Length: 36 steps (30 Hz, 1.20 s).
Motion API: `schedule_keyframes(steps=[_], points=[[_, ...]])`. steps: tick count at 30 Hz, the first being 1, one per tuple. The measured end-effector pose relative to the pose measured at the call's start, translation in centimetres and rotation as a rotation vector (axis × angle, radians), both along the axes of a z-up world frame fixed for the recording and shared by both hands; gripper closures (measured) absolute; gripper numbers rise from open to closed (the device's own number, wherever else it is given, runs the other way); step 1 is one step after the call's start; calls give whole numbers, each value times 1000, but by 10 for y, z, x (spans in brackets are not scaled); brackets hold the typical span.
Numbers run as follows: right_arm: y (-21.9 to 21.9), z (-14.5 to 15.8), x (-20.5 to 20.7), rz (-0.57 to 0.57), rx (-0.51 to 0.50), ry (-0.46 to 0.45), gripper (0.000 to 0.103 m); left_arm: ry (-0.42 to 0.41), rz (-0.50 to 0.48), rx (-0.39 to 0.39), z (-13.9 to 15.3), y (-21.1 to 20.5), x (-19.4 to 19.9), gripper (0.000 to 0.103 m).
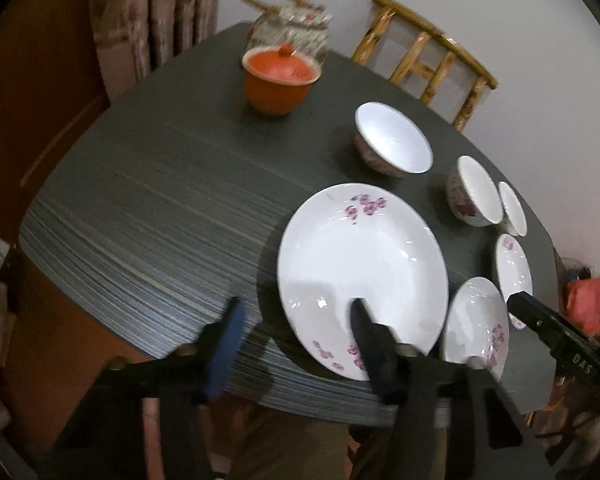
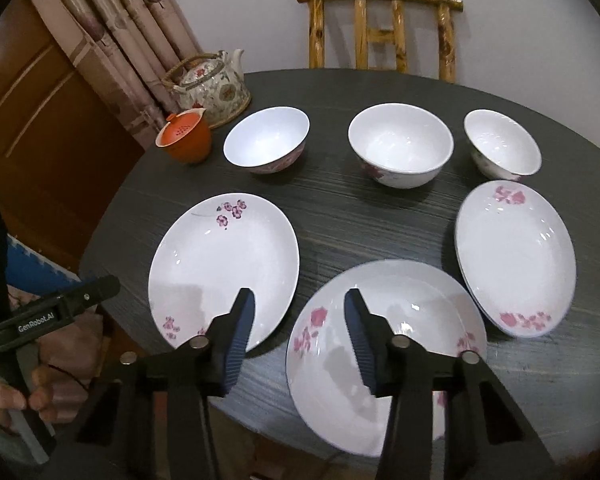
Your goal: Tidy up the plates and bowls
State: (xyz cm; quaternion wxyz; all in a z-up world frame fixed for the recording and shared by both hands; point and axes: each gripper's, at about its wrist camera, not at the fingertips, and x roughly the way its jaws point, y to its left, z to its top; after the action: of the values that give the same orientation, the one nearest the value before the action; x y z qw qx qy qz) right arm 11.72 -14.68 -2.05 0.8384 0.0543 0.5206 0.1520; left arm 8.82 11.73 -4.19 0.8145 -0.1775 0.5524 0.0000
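We see three flowered plates along the near edge of the dark round table (image 2: 340, 208) and three bowls in a row behind them. Our left gripper (image 1: 296, 320) hangs spread astride the left plate's (image 2: 224, 260) near rim, pinching nothing. Our right gripper (image 2: 300, 312) straddles the middle plate's (image 2: 412, 320) left rim, also empty.

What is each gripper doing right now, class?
Left gripper: open, straddling the left plate rim.
Right gripper: open, straddling the middle plate rim.
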Motion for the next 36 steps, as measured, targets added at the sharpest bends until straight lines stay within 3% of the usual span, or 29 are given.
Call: schedule_keyframes(steps=[2, 7, 10, 16, 32, 33, 36], points=[[3, -6, 14, 16, 6, 30, 71, 25, 5, -11, -7, 2, 5, 65], [12, -22, 41, 42, 31, 108, 74, 49, -14, -10, -17, 4, 15, 65], [23, -32, 52, 67, 12, 132, 81, 60, -27, -5, -22, 3, 21, 65], [38, -51, 70, 88, 14, 190, 83, 88, -28, -37, -31, 7, 31, 65], [42, -76, 86, 87, -12, 239, 87, 145, -20, -65, -58, 16, 51, 65], [42, -78, 87, 87, -10, 242, 87, 148, -17, -70, -60, 16, 52, 66], [43, -80, 88, 94, -6, 246, 89, 150, -33, -89, -62, 14, 53, 85]])
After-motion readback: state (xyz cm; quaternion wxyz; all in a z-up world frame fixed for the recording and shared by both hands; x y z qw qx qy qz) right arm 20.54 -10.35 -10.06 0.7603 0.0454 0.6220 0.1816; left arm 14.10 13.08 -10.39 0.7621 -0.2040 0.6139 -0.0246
